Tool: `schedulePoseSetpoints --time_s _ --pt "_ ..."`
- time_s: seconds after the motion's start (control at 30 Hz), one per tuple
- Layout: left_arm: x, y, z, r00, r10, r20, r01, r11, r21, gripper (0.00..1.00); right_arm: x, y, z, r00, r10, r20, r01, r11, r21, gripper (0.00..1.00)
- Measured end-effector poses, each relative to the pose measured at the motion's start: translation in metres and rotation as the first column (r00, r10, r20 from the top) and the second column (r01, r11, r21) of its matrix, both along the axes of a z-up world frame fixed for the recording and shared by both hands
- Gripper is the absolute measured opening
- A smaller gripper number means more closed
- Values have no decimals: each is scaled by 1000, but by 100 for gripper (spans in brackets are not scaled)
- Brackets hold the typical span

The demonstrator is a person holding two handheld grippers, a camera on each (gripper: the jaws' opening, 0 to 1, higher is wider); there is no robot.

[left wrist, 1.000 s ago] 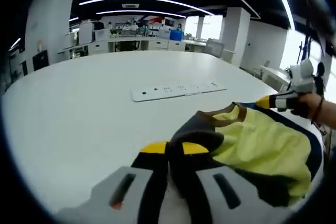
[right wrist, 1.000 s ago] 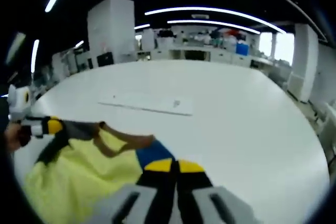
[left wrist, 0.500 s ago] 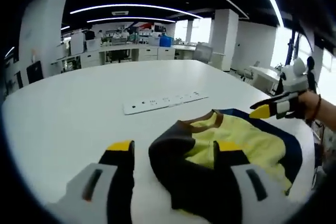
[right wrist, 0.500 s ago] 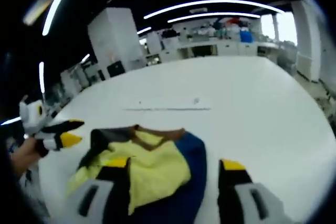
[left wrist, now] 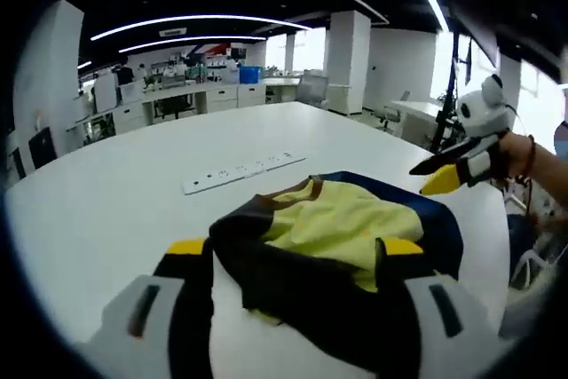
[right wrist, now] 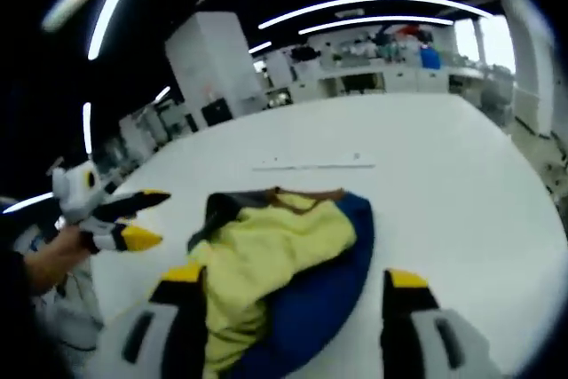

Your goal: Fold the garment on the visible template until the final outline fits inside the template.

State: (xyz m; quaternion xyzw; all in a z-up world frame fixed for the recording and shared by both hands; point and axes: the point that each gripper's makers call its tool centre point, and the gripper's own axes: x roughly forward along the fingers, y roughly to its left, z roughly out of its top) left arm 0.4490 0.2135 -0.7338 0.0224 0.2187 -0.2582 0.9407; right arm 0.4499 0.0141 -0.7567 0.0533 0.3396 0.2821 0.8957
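Note:
A folded garment (left wrist: 342, 232), yellow with navy and dark grey panels and a brown collar, lies bunched on the white table (left wrist: 106, 201). In the right gripper view the same garment (right wrist: 284, 259) rests just ahead of the jaws. My left gripper (left wrist: 293, 250) is open, its yellow-tipped jaws standing either side of the garment's near edge. Also open is my right gripper (right wrist: 288, 283), holding nothing. The right gripper (left wrist: 448, 170) appears at the right of the left gripper view, lifted beyond the garment. The left gripper (right wrist: 133, 219) appears at the left of the right gripper view, held by a hand.
A white power strip (left wrist: 240, 170) lies on the table beyond the garment, seen too as a strip (right wrist: 315, 164) in the right gripper view. Desks, cabinets and pillars stand in the far office. The table edge runs close on the right (left wrist: 497, 246).
Both grippers opened and let go of the garment, which dropped onto the table in a folded heap. Both grippers have pulled back from it and risen.

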Motion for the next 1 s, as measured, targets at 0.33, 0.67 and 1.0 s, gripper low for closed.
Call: schedulePoseSetpoints --time_s 0.33,0.67,1.0 --pt "-38 -11 -13 999 -34 -21 35 998 51 67 -41 2 -2 1000 12 -14 -12 1000 2 78" --pt "-73 -19 -52 995 -47 -91 59 989 136 52 -78 9 -20 1000 9 -16 -9 999 -35 70" --pt "-84 -11 -79 989 25 -143 -5 991 133 44 -93 7 -39 999 -37 -2 37 998 -54 51"
